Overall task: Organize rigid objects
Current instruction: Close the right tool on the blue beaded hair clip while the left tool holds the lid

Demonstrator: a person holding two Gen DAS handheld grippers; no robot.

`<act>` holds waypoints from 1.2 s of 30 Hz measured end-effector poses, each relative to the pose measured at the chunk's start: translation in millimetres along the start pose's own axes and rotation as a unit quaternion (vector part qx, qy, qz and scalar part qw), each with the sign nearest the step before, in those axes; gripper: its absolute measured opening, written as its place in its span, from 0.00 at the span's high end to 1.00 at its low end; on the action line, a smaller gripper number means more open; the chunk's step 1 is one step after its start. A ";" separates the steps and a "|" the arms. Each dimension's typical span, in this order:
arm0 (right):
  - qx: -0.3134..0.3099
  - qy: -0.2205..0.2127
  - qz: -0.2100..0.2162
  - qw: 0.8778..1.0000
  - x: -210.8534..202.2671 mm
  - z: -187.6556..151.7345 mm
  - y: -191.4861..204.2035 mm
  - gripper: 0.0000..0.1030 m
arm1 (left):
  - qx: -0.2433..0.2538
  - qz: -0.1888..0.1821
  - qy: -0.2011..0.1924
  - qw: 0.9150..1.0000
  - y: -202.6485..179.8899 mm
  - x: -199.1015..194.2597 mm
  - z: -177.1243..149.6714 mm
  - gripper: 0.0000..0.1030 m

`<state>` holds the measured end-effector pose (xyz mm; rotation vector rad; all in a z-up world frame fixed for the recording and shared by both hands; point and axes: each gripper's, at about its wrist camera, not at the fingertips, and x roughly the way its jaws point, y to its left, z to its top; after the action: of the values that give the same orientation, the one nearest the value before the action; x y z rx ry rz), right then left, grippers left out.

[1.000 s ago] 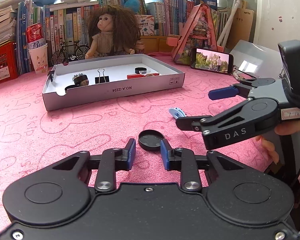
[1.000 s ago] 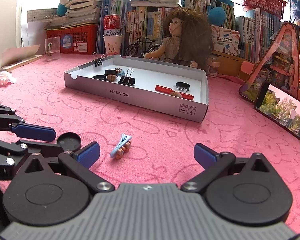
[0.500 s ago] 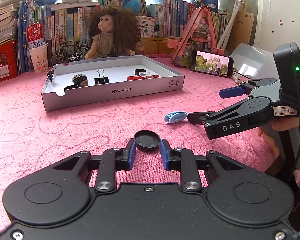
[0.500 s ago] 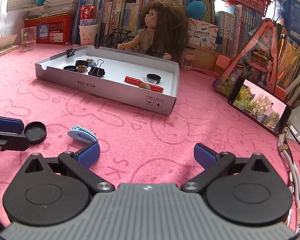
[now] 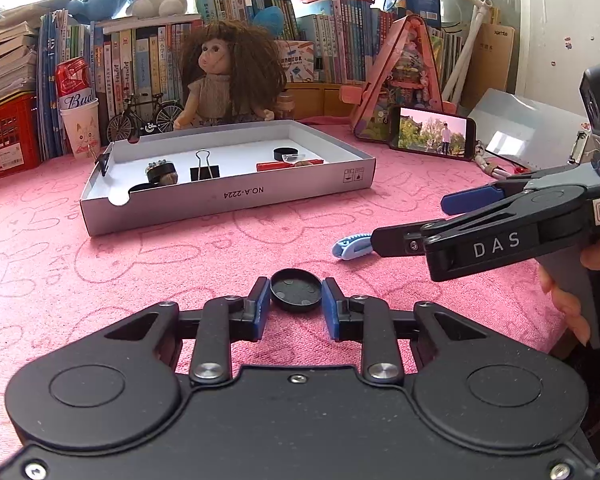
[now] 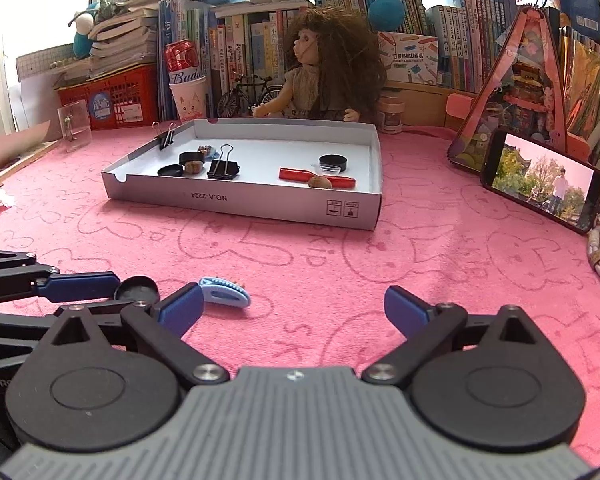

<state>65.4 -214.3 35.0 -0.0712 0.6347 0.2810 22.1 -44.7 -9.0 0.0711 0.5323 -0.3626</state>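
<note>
A round black cap lies on the pink cloth between the blue pads of my left gripper, whose jaws sit close on both sides of it. The cap also shows in the right wrist view. A light blue hair clip lies to its right, also in the right wrist view. My right gripper is open wide and empty, its left fingertip beside the clip. A white cardboard tray farther back holds binder clips, black caps and a red bar.
A doll, a model bicycle, a beer can in a paper cup and rows of books stand behind the tray. A phone leans at the right against a pink triangular stand. A red crate stands at the far left.
My left gripper has moved forward so the black cap now sits between its pads. My right gripper has swung back toward the hair clip.
</note>
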 end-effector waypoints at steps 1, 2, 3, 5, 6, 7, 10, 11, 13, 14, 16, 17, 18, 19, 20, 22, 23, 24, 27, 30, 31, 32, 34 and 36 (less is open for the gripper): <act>0.004 0.000 0.004 1.000 -0.3 0.2 1.8 0.05 | -0.001 0.002 -0.003 1.000 0.5 0.5 0.4 0.69; 0.009 -0.002 0.008 1.000 -0.8 0.2 3.4 0.07 | -0.001 0.005 -0.006 1.000 0.7 0.9 0.9 0.64; 0.015 -0.004 0.012 1.000 -1.3 0.4 4.7 0.08 | 0.000 0.008 -0.008 1.000 0.8 1.6 1.4 0.63; 0.026 -0.007 0.020 0.999 -3.3 0.4 6.9 0.10 | 0.003 0.012 -0.009 1.000 0.5 5.3 2.4 0.61; 0.031 -0.009 0.024 0.999 -4.7 0.5 7.8 0.10 | 0.005 0.015 -0.006 1.000 0.2 8.7 2.5 0.61; 0.035 -0.011 0.026 0.999 -5.9 0.6 8.6 0.10 | 0.004 0.018 -0.002 1.000 0.1 11.8 2.2 0.61; 0.038 -0.012 0.028 0.999 -7.8 0.7 10.4 0.12 | 0.014 0.028 -0.007 0.999 -3.2 13.1 1.9 0.71; 0.037 -0.011 0.029 0.999 -7.4 0.8 11.0 0.17 | 0.013 0.029 -0.007 0.999 -3.1 12.7 2.1 0.71; 0.034 -0.006 0.030 0.999 -5.9 0.9 12.1 0.25 | 0.002 0.027 -0.004 1.000 0.5 11.9 3.3 0.71; 0.035 -0.004 0.031 0.999 -5.0 0.5 12.3 0.27 | -0.003 0.029 -0.004 1.000 2.9 11.6 3.9 0.71; 0.041 -0.003 0.032 0.999 -4.0 -0.2 12.4 0.28 | -0.012 0.040 -0.004 0.999 8.1 11.2 5.6 0.71; 0.043 -0.004 0.033 0.999 -3.5 -0.3 13.0 0.28 | -0.016 0.044 -0.004 0.999 10.7 11.1 6.4 0.71; 0.043 -0.005 0.034 0.998 -3.0 -0.2 13.9 0.28 | -0.021 0.047 -0.004 0.999 14.7 10.8 7.5 0.71; 0.043 -0.006 0.032 0.999 -2.3 -0.3 15.2 0.28 | -0.026 0.050 -0.005 0.998 18.0 10.7 8.4 0.71; 0.040 -0.005 0.031 0.999 -1.3 -0.4 17.0 0.25 | -0.029 0.054 -0.005 0.998 20.0 10.5 9.1 0.71; 0.041 -0.009 0.024 0.999 0.2 -1.2 20.4 0.24 | -0.032 0.063 -0.007 0.998 24.0 9.8 10.0 0.71; 0.043 -0.008 0.020 0.999 1.8 -1.2 21.9 0.24 | -0.033 0.066 -0.007 0.997 25.3 9.2 10.4 0.71; 0.046 -0.007 0.014 0.999 3.0 -1.1 23.3 0.24 | -0.034 0.069 -0.008 0.997 26.4 8.6 10.4 0.71; 0.051 -0.012 -0.006 0.999 4.4 -2.4 29.7 0.24 | -0.038 0.075 -0.008 0.996 29.4 7.9 10.9 0.71; 0.051 -0.019 -0.023 0.998 4.5 -4.2 37.6 0.24 | -0.041 0.079 -0.007 0.996 31.7 7.9 11.2 0.71; 0.050 -0.020 -0.031 0.998 4.7 -4.9 40.4 0.25 | -0.042 0.080 -0.008 0.996 32.4 7.8 11.2 0.71; 0.049 -0.023 -0.038 0.998 4.6 -5.9 42.9 0.27 | -0.043 0.080 -0.008 0.996 32.9 7.3 11.0 0.71; 0.053 -0.024 -0.049 0.997 4.8 -7.6 46.4 0.29 | -0.045 0.081 -0.009 0.996 33.0 6.6 10.7 0.71; 0.062 -0.019 -0.053 0.997 7.0 -8.3 48.5 0.32 | -0.044 0.080 -0.008 0.996 33.1 6.4 10.6 0.71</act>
<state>52.5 -167.4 25.1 0.0194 0.6064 0.1406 44.1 -17.5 -4.0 0.0260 0.5226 -0.1825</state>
